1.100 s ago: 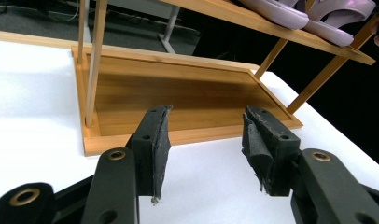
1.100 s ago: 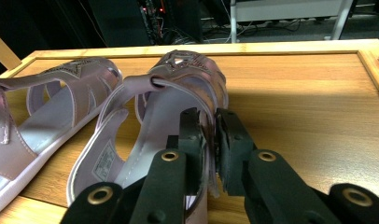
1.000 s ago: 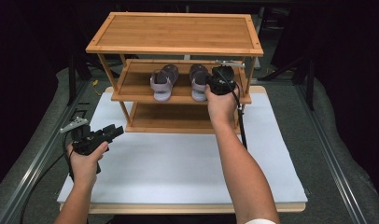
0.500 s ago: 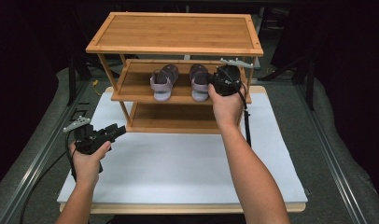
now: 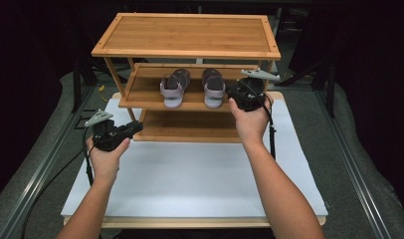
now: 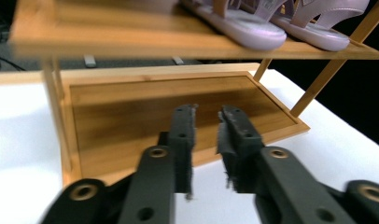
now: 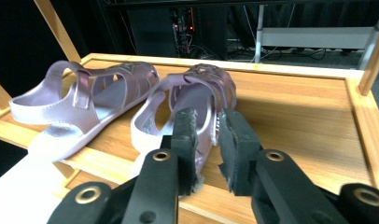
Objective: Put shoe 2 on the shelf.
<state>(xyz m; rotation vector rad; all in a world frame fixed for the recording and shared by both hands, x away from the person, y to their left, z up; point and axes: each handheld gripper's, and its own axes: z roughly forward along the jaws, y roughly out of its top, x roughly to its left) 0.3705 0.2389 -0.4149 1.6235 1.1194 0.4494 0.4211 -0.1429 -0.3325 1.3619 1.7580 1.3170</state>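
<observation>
Right tongs [image 7: 207, 140] sit bottom centre of the right gripper view, jaws slightly parted with a narrow gap, nothing pinched; right-hand sandal [image 7: 187, 107] lies just beyond the tips, heel end toward the tongs, heel strap close to the left jaw but I can't tell if it touches. In the high view the right tongs [image 5: 236, 93] are at centre right, just beside that sandal [image 5: 213, 87] on the middle shelf [image 5: 145, 94] of the bamboo rack [image 5: 190, 35]. Second sandal [image 5: 173, 88] sits to its left, near but apart, both toes pointing to the back of the shelf. Left tongs [image 6: 206, 135] also narrowly parted and empty, aimed at the bottom shelf [image 6: 131, 112]; in the high view they [image 5: 133, 128] hover at lower left over the white worktop [image 5: 190, 179], well apart from the shoes. Handling guess: moulded pearly-lilac plastic, light, sole fairly stiff, straps thin and flexible, glossy so likely a bit slippery under the pads. Best hold looks like the heel strap or the sole edge at the heel; pinching the strap alone may let the shoe swing and tip toe-down, so a bite across the sole rim at the heel is safer. Not fragile
</observation>
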